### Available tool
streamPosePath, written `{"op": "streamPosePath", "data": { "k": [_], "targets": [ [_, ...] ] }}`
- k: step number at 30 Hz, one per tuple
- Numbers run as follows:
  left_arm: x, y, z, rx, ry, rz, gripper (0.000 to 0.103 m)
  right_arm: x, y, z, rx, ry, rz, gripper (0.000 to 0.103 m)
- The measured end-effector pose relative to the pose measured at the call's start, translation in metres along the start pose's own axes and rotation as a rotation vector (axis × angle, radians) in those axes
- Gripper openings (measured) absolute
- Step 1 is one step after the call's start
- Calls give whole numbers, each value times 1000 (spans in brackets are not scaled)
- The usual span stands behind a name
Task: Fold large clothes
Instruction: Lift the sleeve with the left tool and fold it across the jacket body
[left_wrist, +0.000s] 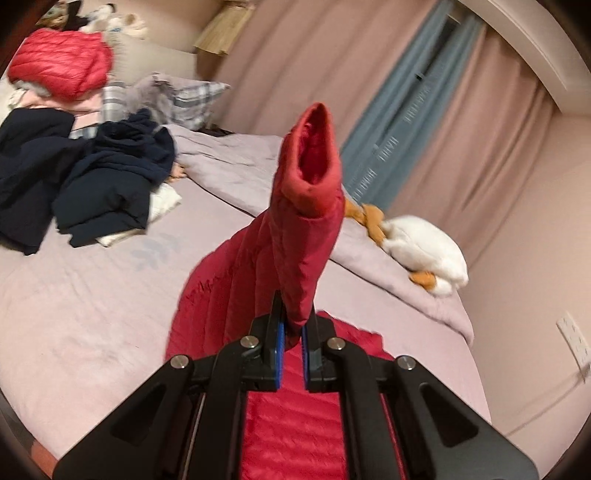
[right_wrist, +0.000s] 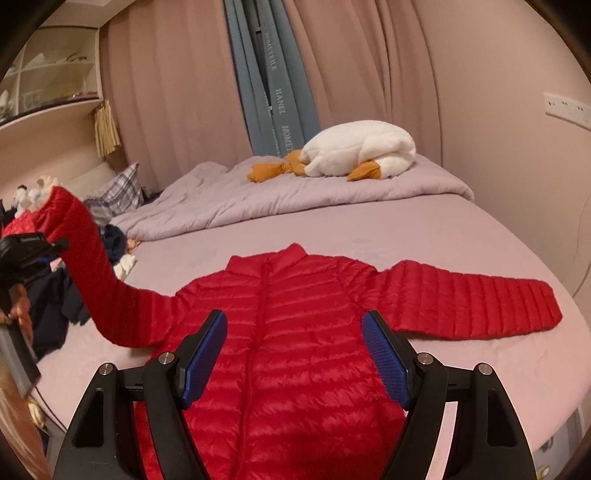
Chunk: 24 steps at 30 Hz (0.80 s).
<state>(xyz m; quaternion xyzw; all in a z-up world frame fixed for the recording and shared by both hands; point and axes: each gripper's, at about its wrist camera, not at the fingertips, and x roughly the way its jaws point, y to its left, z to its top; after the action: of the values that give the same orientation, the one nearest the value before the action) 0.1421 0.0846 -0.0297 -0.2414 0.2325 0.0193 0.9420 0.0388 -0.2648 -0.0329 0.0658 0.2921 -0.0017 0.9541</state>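
Note:
A red quilted down jacket (right_wrist: 288, 332) lies face up on the lilac bed, collar pointing away from me, its right sleeve (right_wrist: 476, 299) stretched flat. My left gripper (left_wrist: 291, 332) is shut on the jacket's left sleeve (left_wrist: 306, 221) and holds it up off the bed, cuff opening pointing upward. In the right wrist view the same gripper (right_wrist: 44, 247) shows at the left edge with the raised sleeve (right_wrist: 85, 258). My right gripper (right_wrist: 295, 354) is open and empty, hovering over the jacket's lower front.
A pile of dark navy clothes (left_wrist: 92, 177) and a folded red jacket (left_wrist: 62, 62) lie at the bed's far left by a plaid pillow (left_wrist: 195, 99). A white plush goose (right_wrist: 354, 151) rests on the bunched lilac duvet (right_wrist: 258, 195). Curtains hang behind.

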Motion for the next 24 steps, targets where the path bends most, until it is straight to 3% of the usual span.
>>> {"op": "streamPosePath", "data": {
  "k": [24],
  "targets": [
    [29, -90, -91, 204, 243, -136, 7, -14, -42, -14, 93, -28, -72, 77]
  ]
}}
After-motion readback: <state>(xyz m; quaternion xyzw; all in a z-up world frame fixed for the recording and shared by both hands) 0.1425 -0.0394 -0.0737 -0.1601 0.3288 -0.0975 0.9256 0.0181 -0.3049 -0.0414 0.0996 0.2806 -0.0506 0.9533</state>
